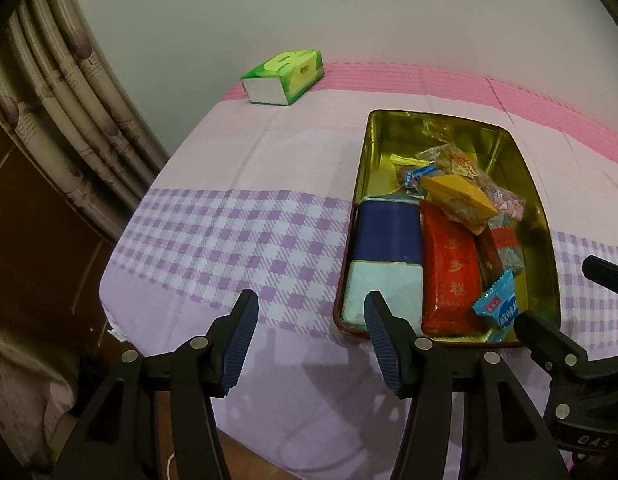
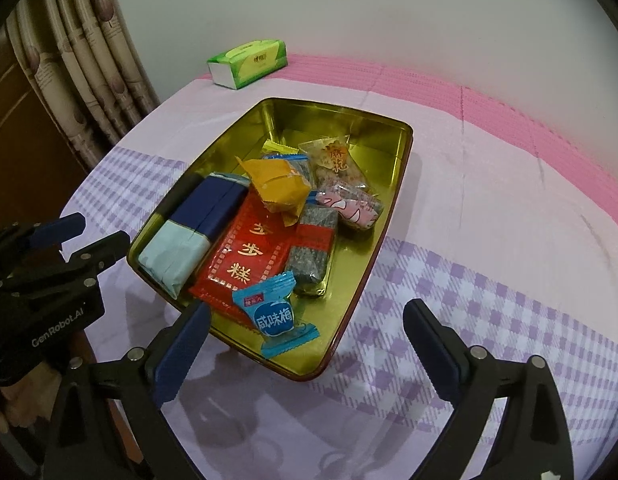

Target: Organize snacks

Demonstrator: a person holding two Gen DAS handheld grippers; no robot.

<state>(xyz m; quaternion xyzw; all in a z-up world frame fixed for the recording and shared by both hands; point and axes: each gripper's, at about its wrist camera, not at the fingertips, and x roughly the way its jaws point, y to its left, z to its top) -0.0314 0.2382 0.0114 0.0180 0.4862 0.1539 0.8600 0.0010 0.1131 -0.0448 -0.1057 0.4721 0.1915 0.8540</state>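
Surface: table under a cloth (image 2: 489,208), pale lilac with a purple check band and a pink striped strip along the far edge.
Room: plain light wall behind; patterned curtain (image 1: 69,92) at left, dark wood beside it.
Tissue pack (image 2: 248,63): green, at the far left corner of the cloth, well apart from the tin.
Tin (image 2: 351,308): rectangular, gold inside, dark red rim, lid off, sitting on the cloth.
Snacks, near end: navy-and-pale-blue block (image 2: 193,232) against the left wall; red flat packet (image 2: 245,256) with gold characters beside it; blue candy wrapper (image 2: 275,316) lying over the red packet's near end.
Snacks, middle: orange packet (image 2: 279,186) on top; grey bar with red band (image 2: 315,246); pink printed wrapper (image 2: 351,202); clear bag (image 2: 337,164) behind.
Far end of tin: bare gold floor.
Left gripper (image 1: 309,344): fingers spread, holding nothing, just short of the tin's near left corner.
Right gripper (image 2: 307,348): fingers spread wide, empty, straddling the tin's near edge.
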